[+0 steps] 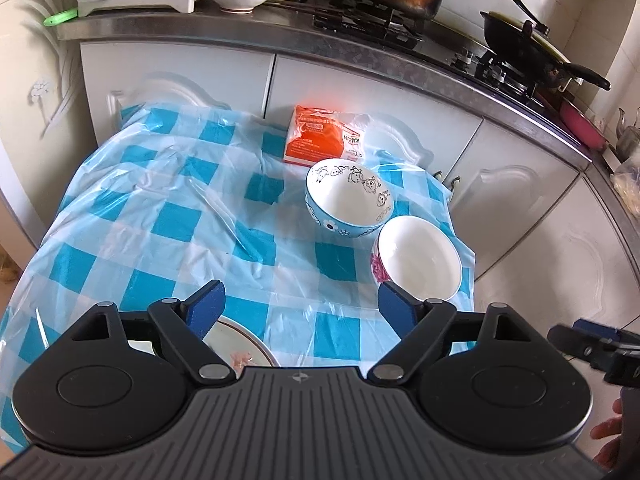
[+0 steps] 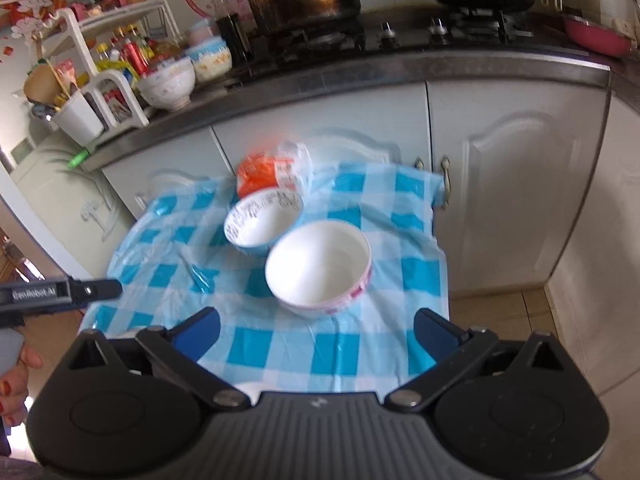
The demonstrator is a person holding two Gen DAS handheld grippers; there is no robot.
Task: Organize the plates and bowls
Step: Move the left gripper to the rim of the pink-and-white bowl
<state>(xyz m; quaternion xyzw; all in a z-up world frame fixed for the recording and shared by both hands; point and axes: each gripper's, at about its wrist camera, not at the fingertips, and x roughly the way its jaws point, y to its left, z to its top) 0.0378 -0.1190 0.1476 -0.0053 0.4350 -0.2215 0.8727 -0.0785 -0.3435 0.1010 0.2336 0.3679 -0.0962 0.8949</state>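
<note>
Now, both of your tools are free. The left hand-held gripper (image 1: 300,300) has its jaws spread wide with only tablecloth between them, and the right hand-held gripper (image 2: 316,326) is spread just as wide and holds nothing.

In the left wrist view, the floral plate (image 1: 236,346) lies at about 7 o'clock, right under the left finger and partly hidden by the tool body. The blue cartoon bowl (image 1: 349,199) sits toward 1 o'clock on the checked table (image 1: 168,216), and the white bowl with the pink band (image 1: 418,260) is just beside it at about 3 o'clock; I cannot tell whether their rims touch. An orange packet (image 1: 316,136) lies behind the blue bowl at 12 o'clock.

The likely next step is nesting the bowls, and the white one lies straight ahead of your right tool. Come down over its near rim so one finger goes inside and one outside, then close firmly on the wall, not the lip edge. Glazed china will probably be slick, so lift it level. The plastic cloth is loose and wrinkled; raise the bowl clear before moving it sideways, or it may drag the cloth and nudge the blue bowl.
</note>
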